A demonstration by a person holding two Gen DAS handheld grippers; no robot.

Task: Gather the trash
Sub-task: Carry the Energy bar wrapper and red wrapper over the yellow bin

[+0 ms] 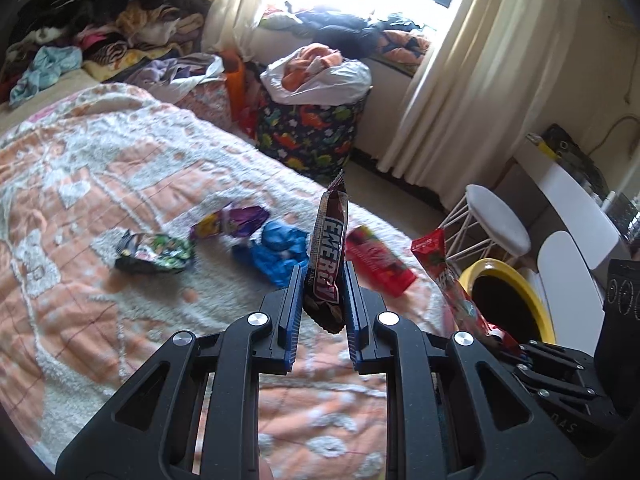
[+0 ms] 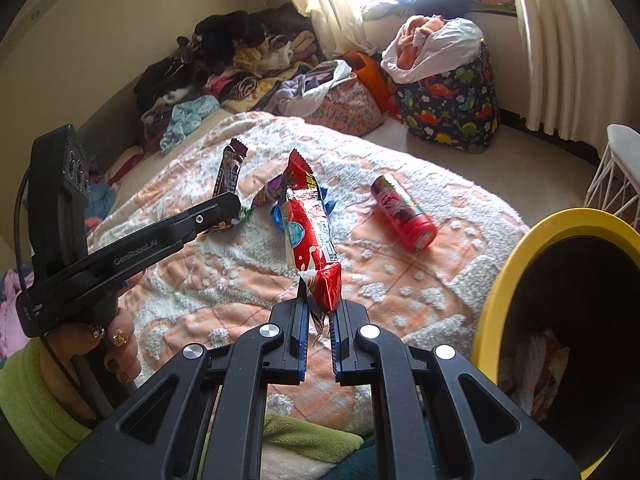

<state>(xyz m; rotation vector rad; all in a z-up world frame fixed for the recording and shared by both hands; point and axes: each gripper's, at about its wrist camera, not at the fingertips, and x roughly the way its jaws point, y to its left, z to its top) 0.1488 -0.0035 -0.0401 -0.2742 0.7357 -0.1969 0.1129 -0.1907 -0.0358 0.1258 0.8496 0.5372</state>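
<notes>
The left tongs (image 1: 323, 296) are closed narrowly on a brown energy bar wrapper (image 1: 330, 248), held upright above the bed (image 1: 80, 184). The right tongs (image 2: 319, 312) are closed on the lower end of a red snack wrapper (image 2: 310, 224), also lifted clear of the bed. A yellow-rimmed trash bin (image 2: 516, 248) stands at 3 o'clock in the right wrist view, just beside the bed edge, with crumpled waste already visible inside. Judged from this, collection is under way: two pieces are in hand but not yet deposited. Remaining on the blanket are a red can (image 2: 402, 210) at 1 o'clock, a blue wrapper (image 1: 280, 250), a purple wrapper (image 1: 234, 222) and a dark green packet (image 1: 156, 254). Beyond the bed: a dinosaur-print laundry basket (image 1: 312, 136), a clothes pile (image 1: 100, 28), curtains (image 1: 460, 80) and a white stool (image 1: 496, 220).
</notes>
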